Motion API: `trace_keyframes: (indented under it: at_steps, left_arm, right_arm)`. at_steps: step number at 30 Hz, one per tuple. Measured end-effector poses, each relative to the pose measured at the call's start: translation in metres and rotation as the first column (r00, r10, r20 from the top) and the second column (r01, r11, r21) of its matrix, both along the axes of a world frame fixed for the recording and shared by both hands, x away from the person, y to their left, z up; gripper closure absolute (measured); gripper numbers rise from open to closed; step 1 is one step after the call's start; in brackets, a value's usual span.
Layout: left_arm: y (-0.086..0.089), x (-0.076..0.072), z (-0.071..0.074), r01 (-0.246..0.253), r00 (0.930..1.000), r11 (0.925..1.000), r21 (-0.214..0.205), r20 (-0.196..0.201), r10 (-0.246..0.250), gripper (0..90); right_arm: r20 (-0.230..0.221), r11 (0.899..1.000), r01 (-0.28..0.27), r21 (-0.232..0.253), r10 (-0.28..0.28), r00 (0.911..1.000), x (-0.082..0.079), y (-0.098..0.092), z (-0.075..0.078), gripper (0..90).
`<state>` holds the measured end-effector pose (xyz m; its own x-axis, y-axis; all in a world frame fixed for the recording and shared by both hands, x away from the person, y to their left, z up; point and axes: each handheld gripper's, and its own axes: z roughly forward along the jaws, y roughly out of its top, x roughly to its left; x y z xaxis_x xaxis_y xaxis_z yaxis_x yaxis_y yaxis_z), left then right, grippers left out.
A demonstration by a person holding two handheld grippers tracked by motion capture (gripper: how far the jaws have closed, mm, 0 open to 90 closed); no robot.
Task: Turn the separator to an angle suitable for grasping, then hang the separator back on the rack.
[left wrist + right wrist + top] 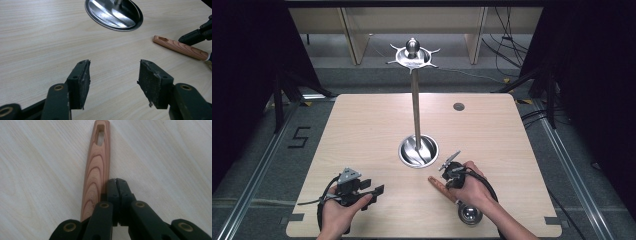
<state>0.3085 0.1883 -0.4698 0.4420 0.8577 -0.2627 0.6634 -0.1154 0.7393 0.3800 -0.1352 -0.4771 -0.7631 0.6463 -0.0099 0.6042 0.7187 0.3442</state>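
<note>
Right gripper view shows shut jaws beside the stiff brown wooden ladle handle (96, 167); left jaws stand wide open, empty. Grab the handle's middle.

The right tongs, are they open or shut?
Shut: the right tongs have both black pads pressed together, empty, beside the wooden handle.

Smooth grained wooden handle (96, 167)

Even overhead light, sharp pics, dark surroundings.
</note>
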Motion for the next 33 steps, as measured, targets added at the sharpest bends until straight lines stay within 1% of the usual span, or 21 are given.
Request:
trace_keyframes:
  at_steps: [2,3,5,6,7,8,12,13,15,16,18,19,20,21,23,24,26,28,31,32,33]
  left_arm:
    - [0.001,0.001,0.000,0.004,1.0000,1.0000,0.006,0.001,-0.004,41.7]
    - [0.001,0.001,0.000,0.006,1.0000,1.0000,0.005,0.002,-0.006,41.7]
    - [0.000,0.002,0.001,0.003,1.0000,1.0000,0.006,0.002,-0.003,41.7]
    - [-0.002,0.002,0.000,-0.004,1.0000,1.0000,-0.006,0.006,0.004,41.7]
    - [-0.001,0.003,0.000,0.002,1.0000,0.9999,0.013,0.006,-0.002,41.6]
    - [-0.001,0.003,0.000,0.003,1.0000,1.0000,0.006,0.003,-0.003,41.6]
    - [-0.002,0.003,0.000,-0.005,1.0000,1.0000,-0.006,-0.006,0.005,41.4]
    - [0.000,0.003,-0.001,0.008,0.9999,0.9999,0.008,-0.008,-0.008,41.4]
    - [0.000,0.002,-0.001,0.004,1.0000,1.0000,0.002,-0.006,-0.004,41.4]
    - [0.001,0.002,-0.002,-0.003,0.9999,1.0000,-0.003,-0.010,0.003,41.4]
    - [0.002,0.001,-0.001,0.001,1.0000,1.0000,-0.003,-0.009,-0.001,41.3]
    - [0.002,0.001,-0.001,0.000,1.0000,1.0000,-0.006,-0.008,0.000,41.3]
    - [0.002,0.001,0.000,0.001,1.0000,1.0000,-0.005,-0.008,-0.001,41.3]
    - [0.002,0.000,0.000,0.001,1.0000,0.9998,-0.020,-0.006,-0.001,41.3]
    - [0.002,0.000,0.001,0.009,1.0000,0.9999,-0.006,-0.003,-0.009,41.2]
    - [0.001,0.001,0.000,0.001,1.0000,0.9998,-0.020,-0.003,-0.002,41.2]
    - [0.000,0.001,0.001,0.009,0.9999,0.9999,-0.008,-0.007,-0.009,41.2]
    - [0.000,0.001,0.000,0.011,0.9999,0.9997,-0.023,-0.003,-0.011,41.2]
    - [0.001,0.001,0.000,0.006,0.9999,0.9996,-0.027,-0.008,-0.006,41.1]
    - [0.001,0.001,0.000,0.007,0.9999,0.9996,-0.028,-0.011,-0.007,41.1]
    - [0.001,0.001,0.000,0.006,0.9999,0.9996,-0.029,-0.009,-0.006,41.0]
  right_arm:
    - [0.007,1.000,0.008,0.002,-0.008,0.9999,0.001,-0.002,0.004,88.3]
    - [-0.004,1.000,0.019,0.010,-0.019,0.9998,0.001,-0.003,0.006,85.5]
    - [-0.007,0.999,0.030,0.020,-0.030,0.9995,0.002,-0.005,0.010,80.1]
    - [0.000,0.999,0.031,0.027,-0.031,0.9995,0.003,-0.006,0.012,77.2]
    - [-0.006,0.999,0.039,0.035,-0.039,0.9992,0.003,-0.006,0.014,73.1]
    - [-0.009,0.998,0.042,0.044,-0.041,0.9991,0.003,-0.006,0.016,69.4]
    - [-0.034,0.998,0.038,0.046,-0.037,0.9988,0.004,-0.004,0.021,61.9]
    - [-0.044,0.997,0.054,0.052,-0.052,0.9977,0.003,-0.003,0.022,59.3]
    - [-0.037,0.996,0.057,0.067,-0.054,0.9978,0.003,-0.001,0.025,54.8]
    - [-0.046,0.996,0.069,0.061,-0.067,0.9967,0.001,0.000,0.025,54.5]
    - [-0.050,0.998,0.044,0.043,-0.042,0.9979,0.001,0.003,0.026,54.2]
    - [-0.057,0.998,0.048,0.042,-0.045,0.9973,0.000,0.004,0.025,54.4]
    - [-0.048,0.999,0.027,0.026,-0.026,0.9985,-0.001,0.006,0.024,54.3]
    - [-0.052,0.999,0.026,0.021,-0.025,0.9983,-0.002,0.007,0.025,54.4]
    - [-0.042,0.999,0.026,0.029,-0.024,0.9988,-0.004,0.009,0.024,53.4]
    - [-0.029,1.000,0.011,0.027,-0.010,0.9995,-0.004,0.009,0.024,52.9]
    - [-0.050,0.999,0.019,0.028,-0.018,0.9986,-0.005,0.011,0.024,53.1]
    - [-0.065,1.000,0.019,0.023,-0.018,0.9977,-0.005,0.012,0.025,54.5]
    - [-0.064,1.000,0.018,0.011,-0.017,0.9978,-0.003,0.013,0.026,57.1]
    - [-0.075,0.999,0.039,-0.003,-0.039,0.9964,-0.004,0.014,0.027,57.2]
    - [-0.074,1.000,0.024,-0.004,-0.024,0.9970,-0.002,0.014,0.027,57.1]
